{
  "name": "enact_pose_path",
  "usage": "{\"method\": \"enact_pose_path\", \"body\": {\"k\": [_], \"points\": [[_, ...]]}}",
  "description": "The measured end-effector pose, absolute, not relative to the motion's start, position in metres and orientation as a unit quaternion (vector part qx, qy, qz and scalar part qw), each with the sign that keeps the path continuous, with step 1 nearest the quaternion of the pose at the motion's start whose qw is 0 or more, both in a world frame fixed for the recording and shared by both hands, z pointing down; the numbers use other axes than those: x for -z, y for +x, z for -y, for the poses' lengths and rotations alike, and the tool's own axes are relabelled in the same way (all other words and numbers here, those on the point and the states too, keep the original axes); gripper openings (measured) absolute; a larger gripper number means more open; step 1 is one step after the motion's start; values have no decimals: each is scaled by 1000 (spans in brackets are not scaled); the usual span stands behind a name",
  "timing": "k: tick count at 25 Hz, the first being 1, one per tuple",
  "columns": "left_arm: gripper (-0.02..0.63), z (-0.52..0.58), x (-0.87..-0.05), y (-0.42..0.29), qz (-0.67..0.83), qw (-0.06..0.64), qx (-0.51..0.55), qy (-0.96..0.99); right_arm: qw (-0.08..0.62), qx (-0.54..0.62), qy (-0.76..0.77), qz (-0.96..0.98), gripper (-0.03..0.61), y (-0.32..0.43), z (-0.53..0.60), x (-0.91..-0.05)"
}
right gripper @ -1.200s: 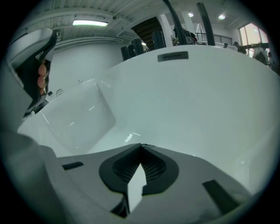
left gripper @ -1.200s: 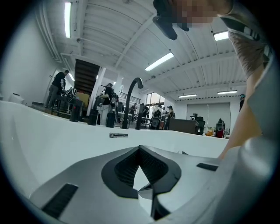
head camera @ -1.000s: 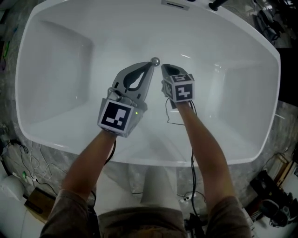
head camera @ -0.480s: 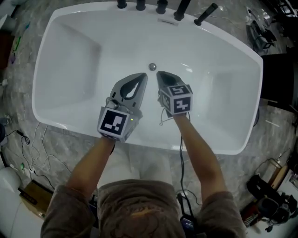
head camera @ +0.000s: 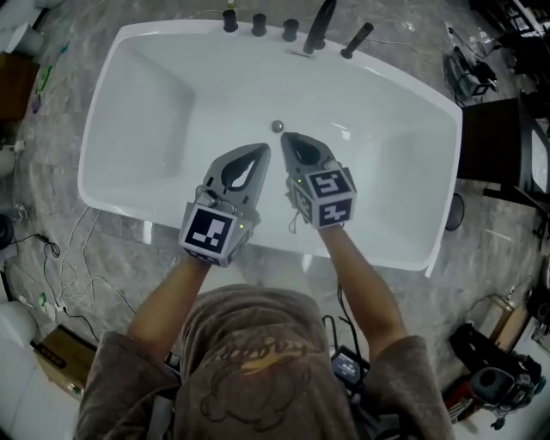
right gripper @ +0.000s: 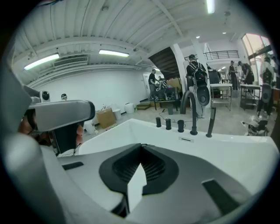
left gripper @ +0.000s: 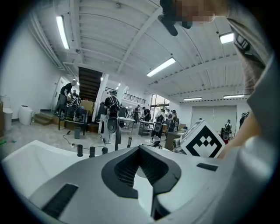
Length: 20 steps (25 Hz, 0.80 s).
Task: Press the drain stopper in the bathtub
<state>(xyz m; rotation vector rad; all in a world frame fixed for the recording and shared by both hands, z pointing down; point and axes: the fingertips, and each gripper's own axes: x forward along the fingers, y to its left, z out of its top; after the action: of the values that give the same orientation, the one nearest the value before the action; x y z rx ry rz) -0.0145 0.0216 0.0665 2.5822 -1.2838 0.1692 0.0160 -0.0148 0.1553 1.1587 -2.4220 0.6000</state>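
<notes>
Bathtub on floor, long side across view. Drain stopper in tub bottom, midway along, toward far wall. Faucet spout on far rim, behind stopper. Three knobs left of spout, hand shower right of it. Left gripper and right gripper side by side over tub, tips near stopper, not touching. Cables on floor, left of tub's near corner.

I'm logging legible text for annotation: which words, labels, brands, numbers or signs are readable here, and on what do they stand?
No text here can be read.
Shirt print: curly lettering on the person's shirt, too blurred to read.
Marker cubes: black-and-white square patterns only, no letters or numbers.
</notes>
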Motion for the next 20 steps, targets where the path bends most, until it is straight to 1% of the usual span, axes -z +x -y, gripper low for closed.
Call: {"method": "enact_pose_path", "body": {"k": [3,9,17,20], "points": [[3,-37,-41,-10,436,122,-61,890,186,-192,407,874,-2,16,-3,-116],[3,-68,-8,-5,426,110,-54,897,145,-161,419,882,0,26,-43,-50],[3,-103,28,-3,397,113,-45,910,109,-127,437,884,0,29,-89,7],[3,-117,38,-4,384,107,-44,916,85,-115,431,891,0,31,-104,25]]}}
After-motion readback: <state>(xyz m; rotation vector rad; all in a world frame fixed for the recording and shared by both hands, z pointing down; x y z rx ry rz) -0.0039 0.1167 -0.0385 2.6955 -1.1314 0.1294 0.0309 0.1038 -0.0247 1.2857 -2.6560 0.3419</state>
